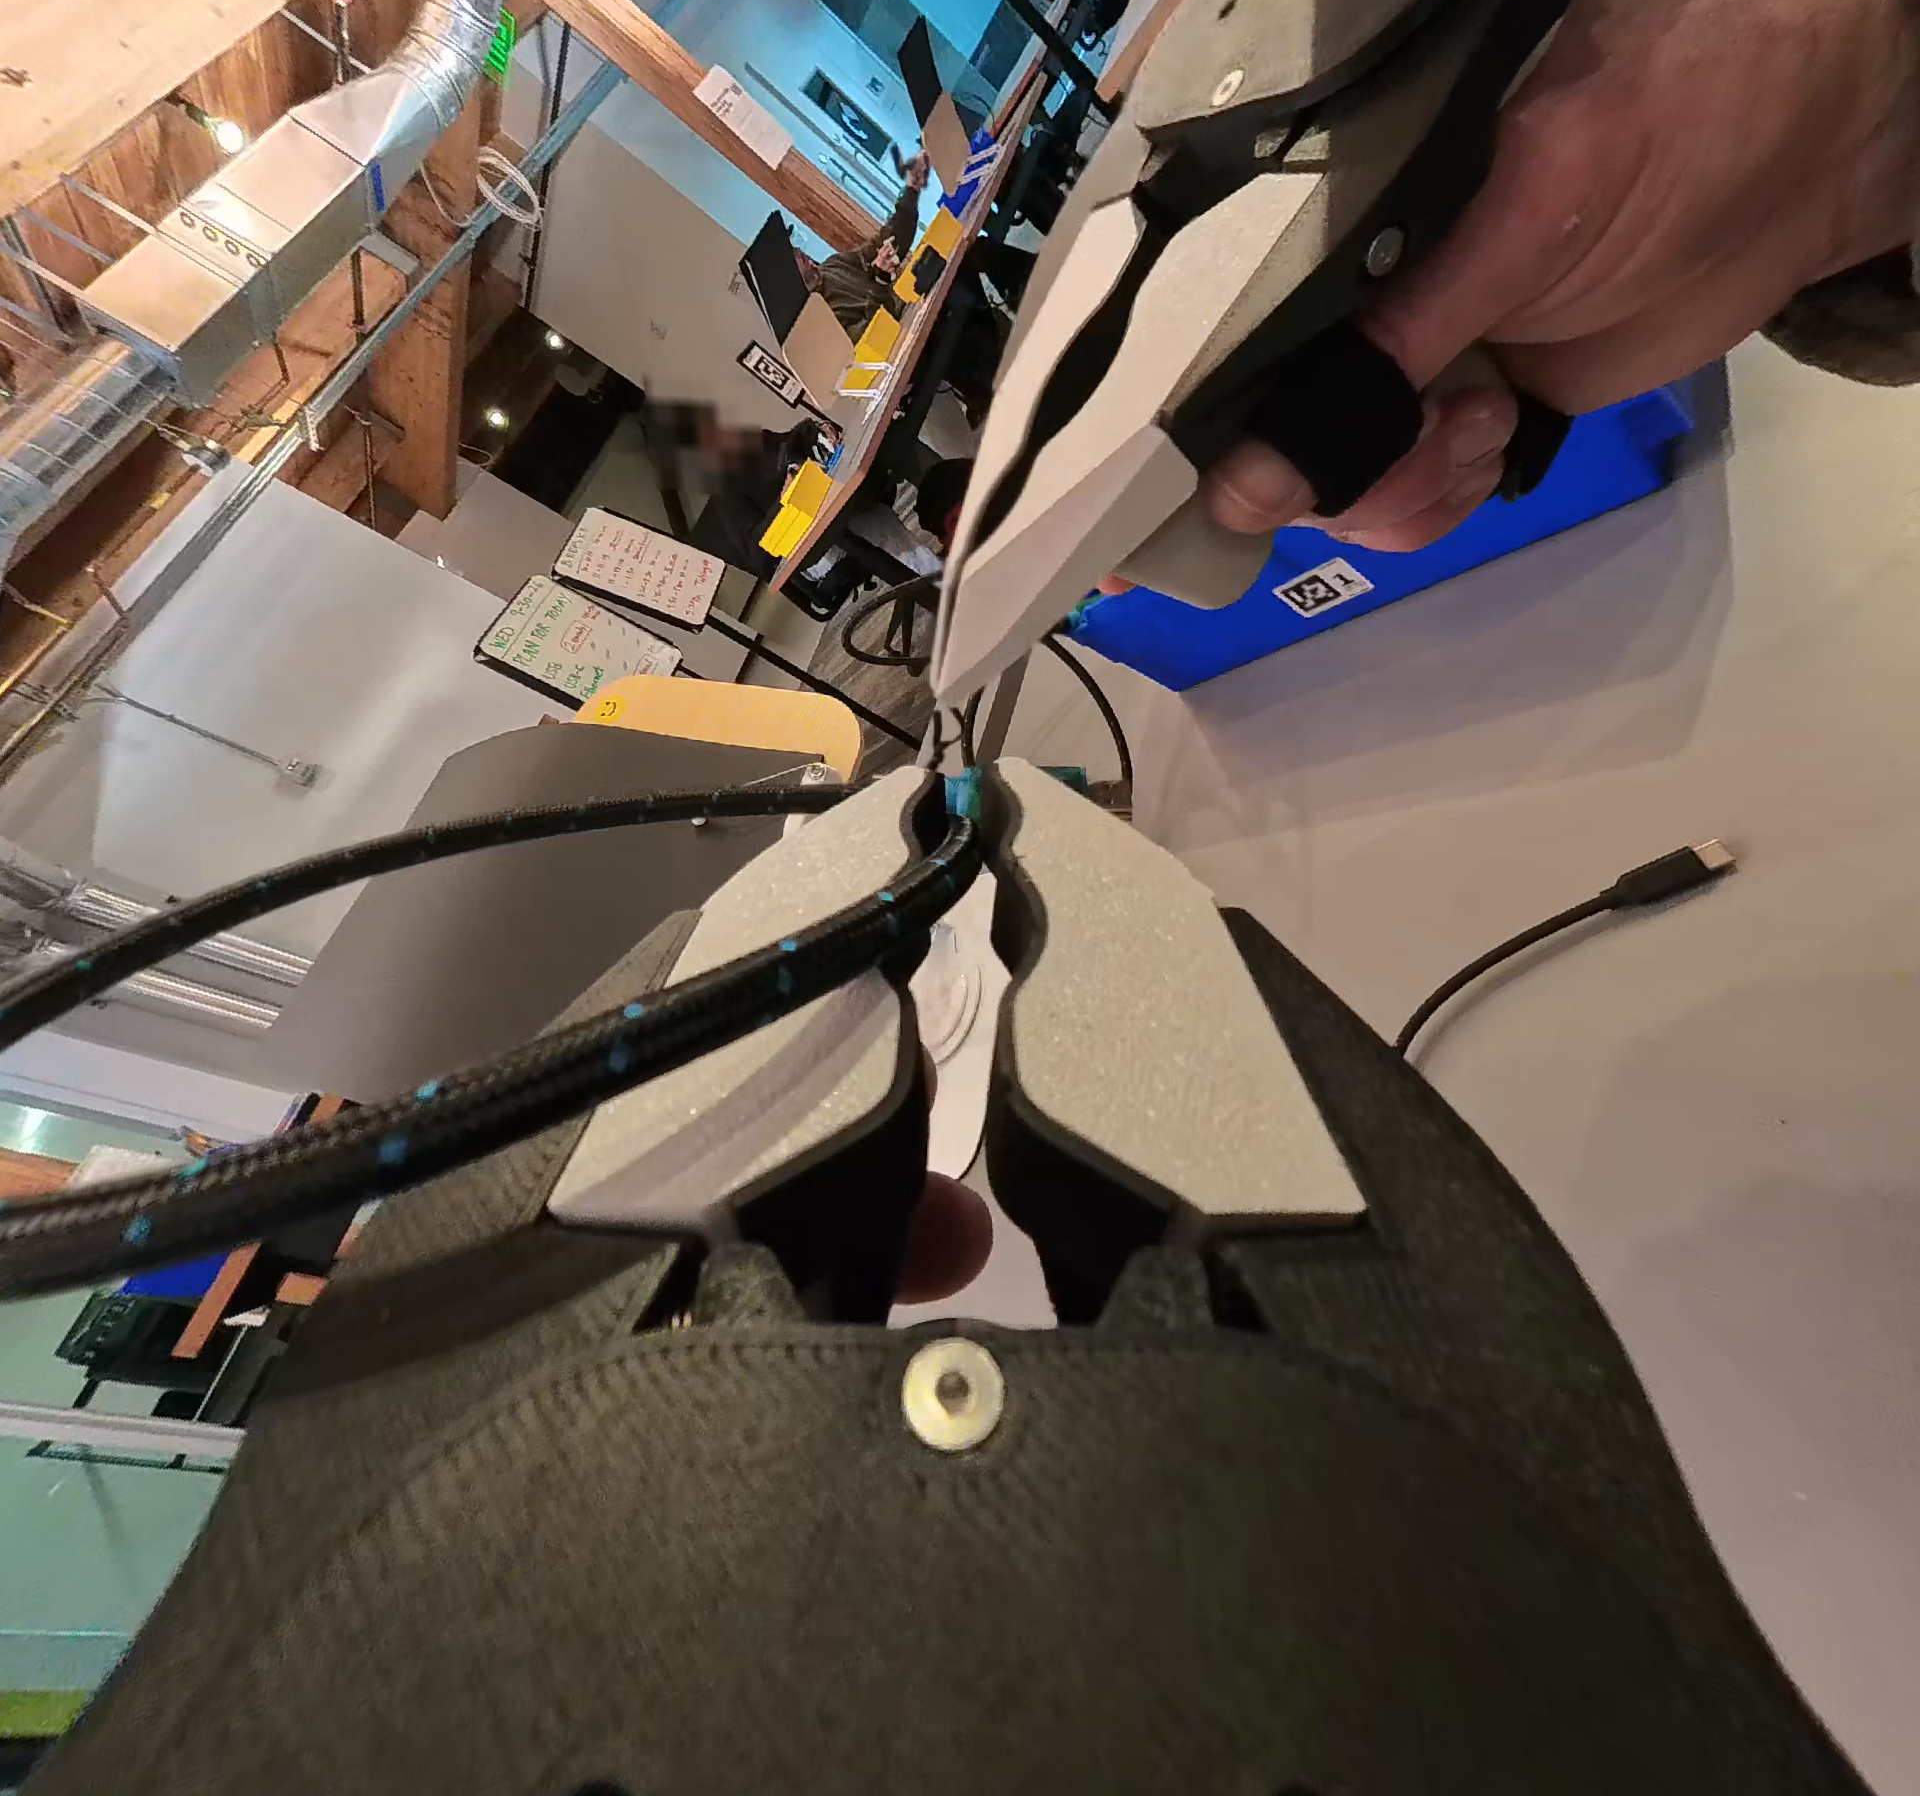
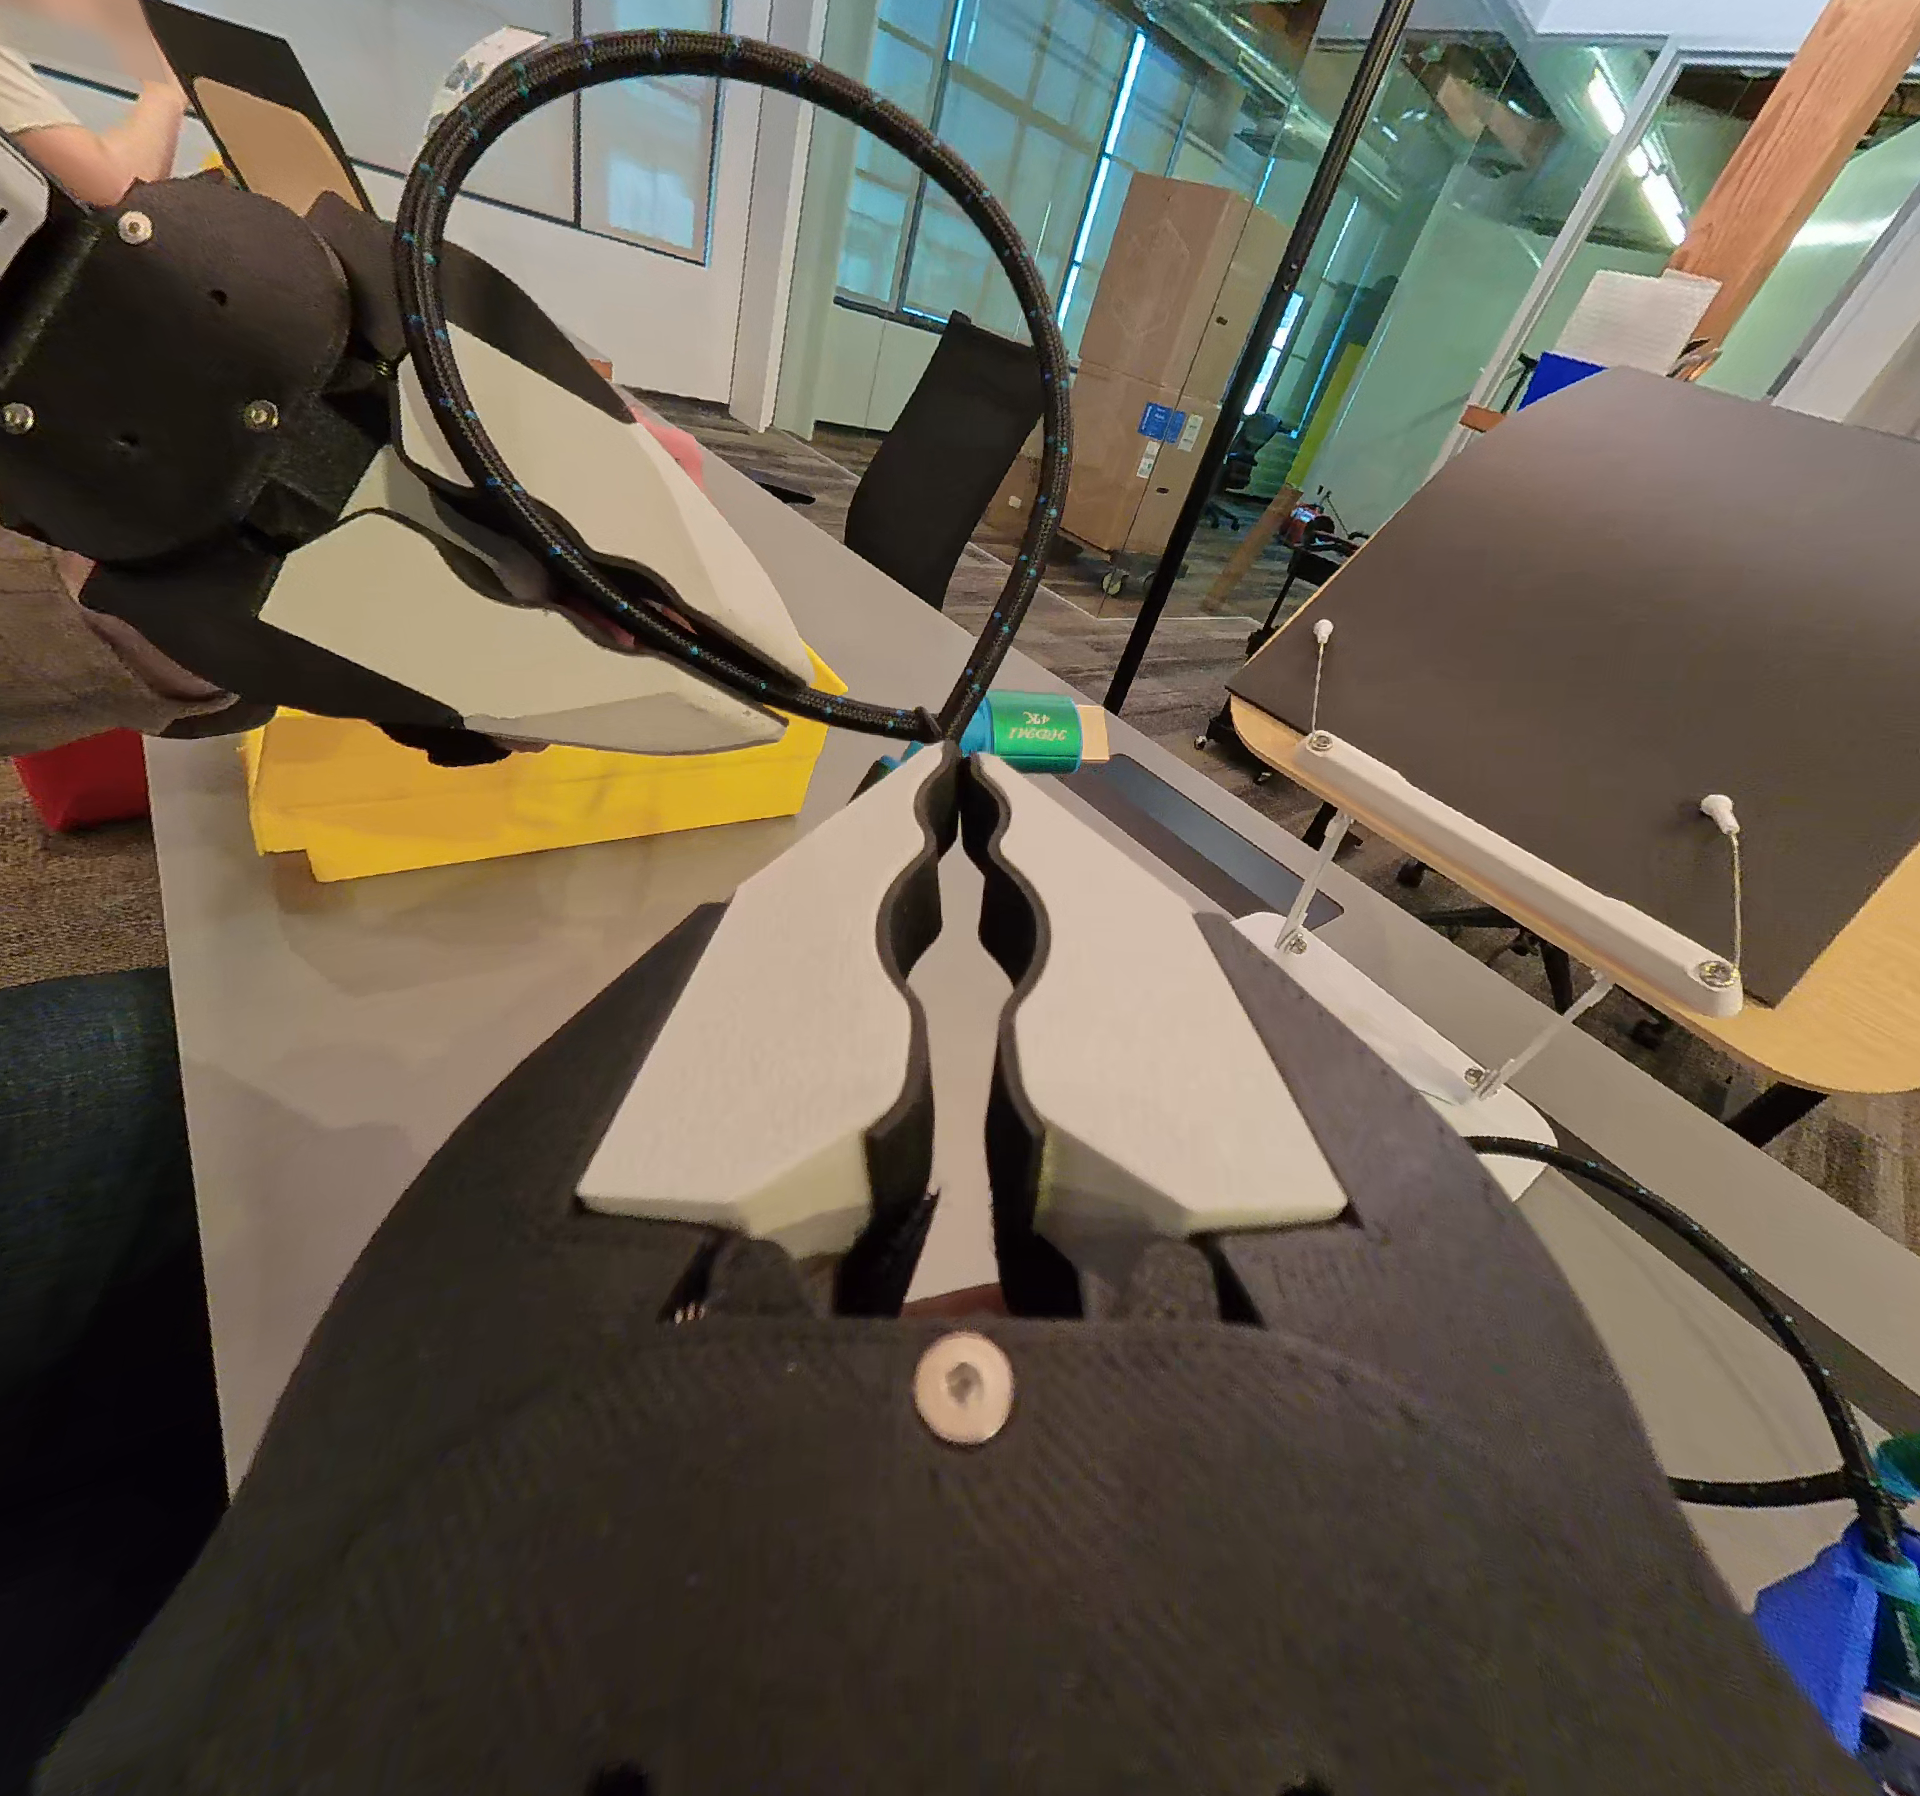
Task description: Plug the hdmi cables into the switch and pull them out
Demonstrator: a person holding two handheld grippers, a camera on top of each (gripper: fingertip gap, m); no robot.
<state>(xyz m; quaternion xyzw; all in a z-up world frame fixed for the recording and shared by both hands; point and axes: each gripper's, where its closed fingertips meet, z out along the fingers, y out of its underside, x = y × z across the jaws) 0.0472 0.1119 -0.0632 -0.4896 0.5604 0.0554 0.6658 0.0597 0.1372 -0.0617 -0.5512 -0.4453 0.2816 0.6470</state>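
The right claw [image 2: 958,767] pinches the black braided HDMI cable [image 2: 1044,458] just behind its teal metal plug [image 2: 1023,730]; the left claw [image 2: 774,707] clamps the cable farther back, likely to steady the loop for insertion, above a grey worktop [image 2: 436,967] in an open glass-walled office

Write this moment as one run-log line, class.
left claw: shut on braided cable | right claw: shut at cable neck by green plug | plug: free in air, unplugged | switch: not identifiable
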